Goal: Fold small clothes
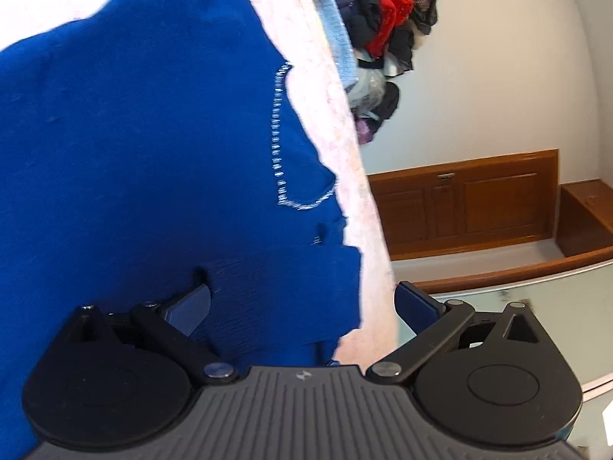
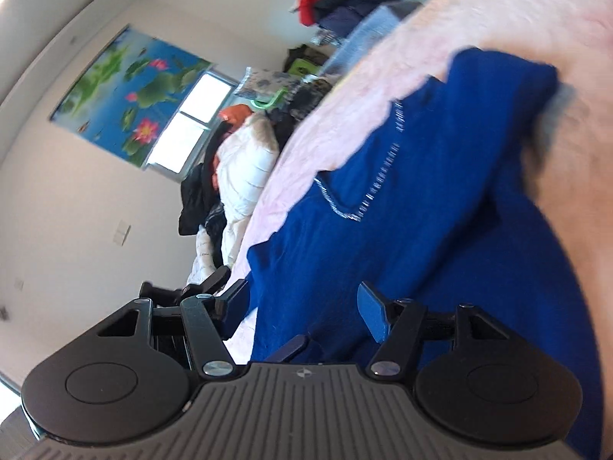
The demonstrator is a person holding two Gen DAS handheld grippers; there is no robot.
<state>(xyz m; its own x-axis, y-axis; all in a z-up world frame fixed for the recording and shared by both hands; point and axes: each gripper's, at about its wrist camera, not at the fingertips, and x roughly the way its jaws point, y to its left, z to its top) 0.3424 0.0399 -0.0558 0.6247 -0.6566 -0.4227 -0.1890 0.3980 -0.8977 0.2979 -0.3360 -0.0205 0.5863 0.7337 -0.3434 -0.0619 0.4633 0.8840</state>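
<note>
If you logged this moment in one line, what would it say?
task: fold | item: blue top flat on pink bedcover | left gripper: open | right gripper: open

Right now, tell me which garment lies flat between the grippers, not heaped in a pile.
The blue top with silver stitching, spread on the pink cover. The red and dark clothes are heaped in the far pile.

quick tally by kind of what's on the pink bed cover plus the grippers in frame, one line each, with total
Blue garments: 1, a blue knit top with a silver stitched trim, spread on the pink bed cover
Grippers: 2, the left gripper and the right gripper, both with jaws apart over the cloth
Total: 3
</note>
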